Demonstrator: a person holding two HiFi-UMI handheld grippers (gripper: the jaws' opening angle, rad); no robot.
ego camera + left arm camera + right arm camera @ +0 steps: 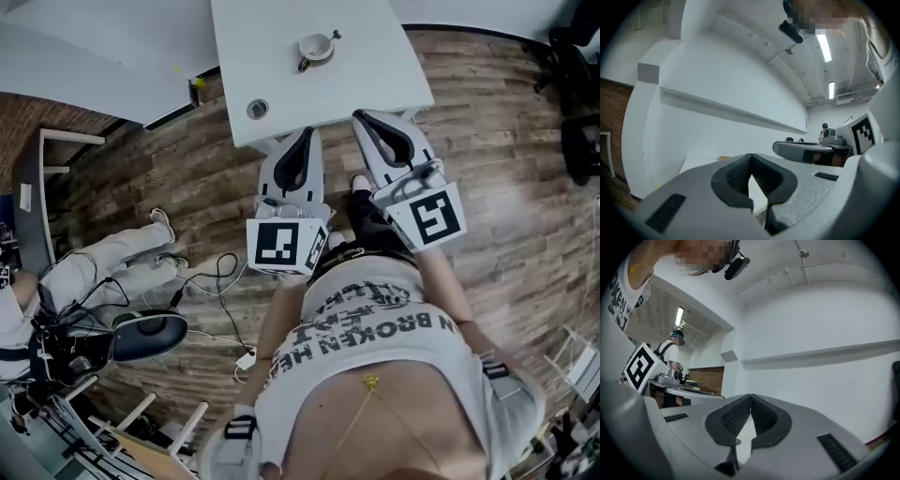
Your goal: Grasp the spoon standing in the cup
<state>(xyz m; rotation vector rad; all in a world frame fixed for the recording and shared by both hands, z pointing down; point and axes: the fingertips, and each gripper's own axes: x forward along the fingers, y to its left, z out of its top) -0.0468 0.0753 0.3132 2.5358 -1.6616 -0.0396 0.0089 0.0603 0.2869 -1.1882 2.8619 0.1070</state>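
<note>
Approach step. The cup [316, 47] with the spoon [333, 36] stands on the table [272, 56], well ahead. Left gripper [305, 141] and right gripper [367, 127] are clenched and empty. The next move likely calls for opening one gripper and advancing it.

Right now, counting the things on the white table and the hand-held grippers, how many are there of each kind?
Cup: 1
Spoon: 1
Round grey disc: 1
Hand-held grippers: 2 (left hand-held gripper, right hand-held gripper)
Total: 5
</note>
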